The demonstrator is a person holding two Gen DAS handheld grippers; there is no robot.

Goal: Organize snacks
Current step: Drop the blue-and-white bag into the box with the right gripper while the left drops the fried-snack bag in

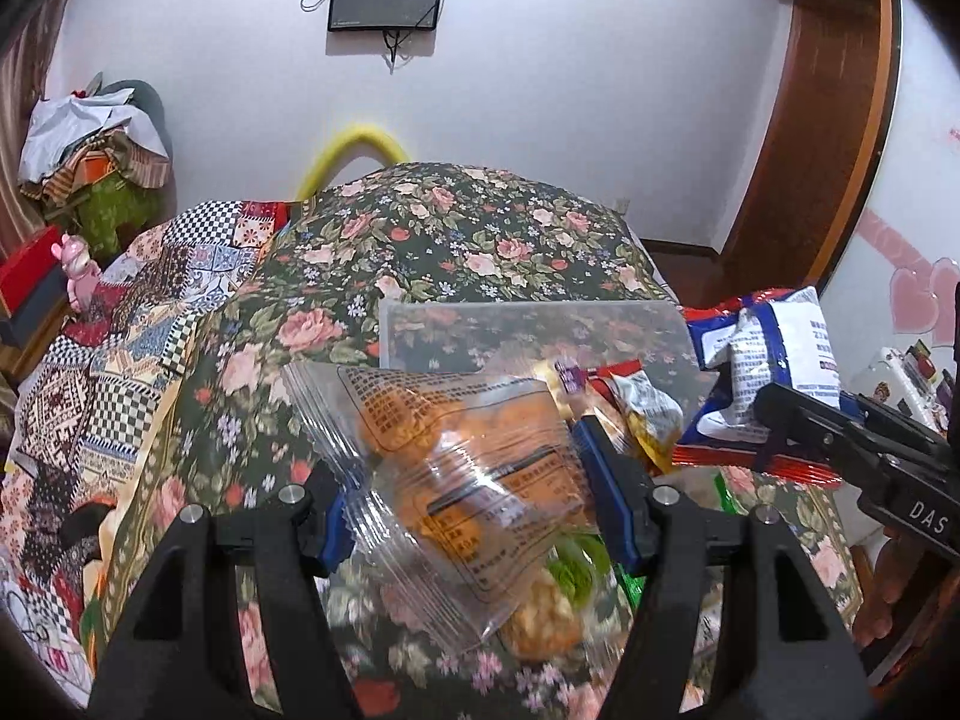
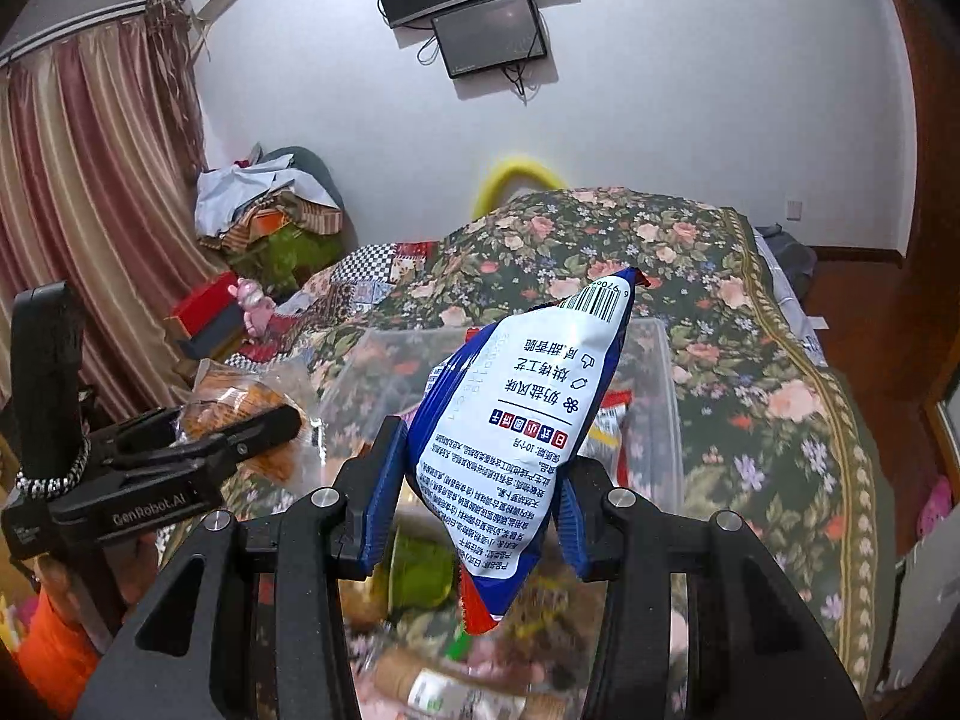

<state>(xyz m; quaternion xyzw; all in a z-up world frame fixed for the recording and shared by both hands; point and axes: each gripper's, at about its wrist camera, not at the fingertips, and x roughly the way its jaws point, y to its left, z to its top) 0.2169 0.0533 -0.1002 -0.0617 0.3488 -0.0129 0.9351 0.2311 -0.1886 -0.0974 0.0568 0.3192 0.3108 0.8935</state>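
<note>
My left gripper (image 1: 474, 492) is shut on a clear bag of orange snacks (image 1: 462, 468) and holds it above the floral bedspread, just in front of a clear plastic bin (image 1: 420, 324). My right gripper (image 2: 480, 492) is shut on a white and blue snack packet (image 2: 522, 420) and holds it up over the same bin (image 2: 666, 396). The packet (image 1: 774, 348) and the right gripper (image 1: 774, 414) show at the right of the left wrist view. The left gripper (image 2: 288, 420) and its orange bag (image 2: 240, 396) show at the left of the right wrist view. Small packets (image 1: 648, 414) lie in the bin.
More snack packs (image 2: 420, 576) lie blurred on the bedspread below the grippers. A patchwork quilt (image 1: 120, 330) covers the bed's left side. A pile of clothes (image 2: 270, 210) and curtains (image 2: 78, 228) stand at the left. Screens (image 2: 480, 6) hang on the wall.
</note>
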